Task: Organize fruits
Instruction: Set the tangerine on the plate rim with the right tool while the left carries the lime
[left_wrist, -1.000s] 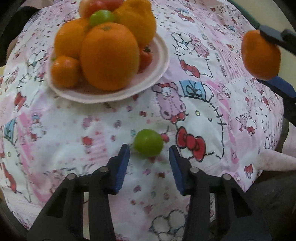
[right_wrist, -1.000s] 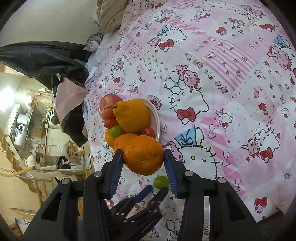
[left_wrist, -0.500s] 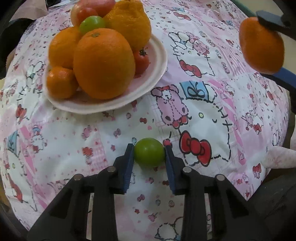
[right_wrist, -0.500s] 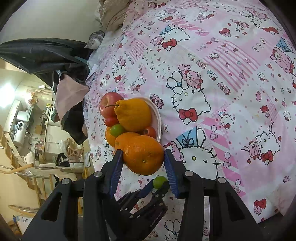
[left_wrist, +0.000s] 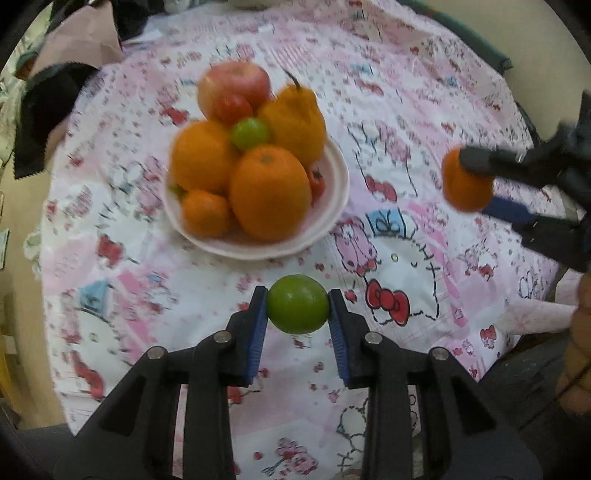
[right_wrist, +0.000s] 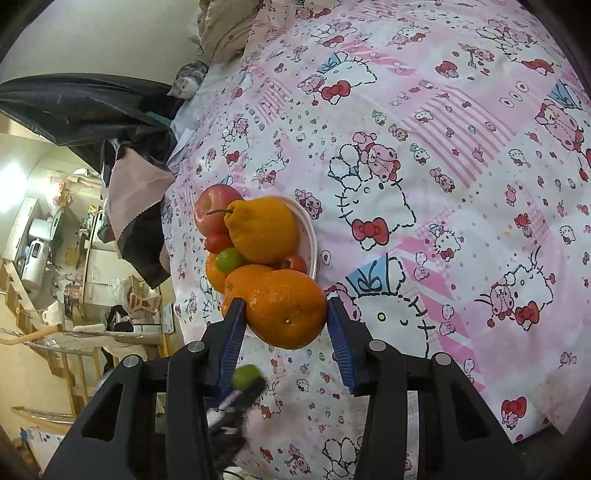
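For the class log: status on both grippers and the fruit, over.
Left gripper shut on green fruit. Right gripper shut on orange. Plate piled high, little room.

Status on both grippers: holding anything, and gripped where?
Left gripper pinches the green fruit across its middle, pads on opposite sides. Right gripper clamps an orange the same way, across its widest part.

A pink cartoon-print bedsheet (right_wrist: 443, 147) spreads out, with a black cloth (right_wrist: 85, 107) at its edge.

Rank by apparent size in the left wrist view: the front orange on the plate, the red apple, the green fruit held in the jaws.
1. Front orange.
2. Red apple.
3. Green fruit, though nearest the camera, so it is truly smaller still.
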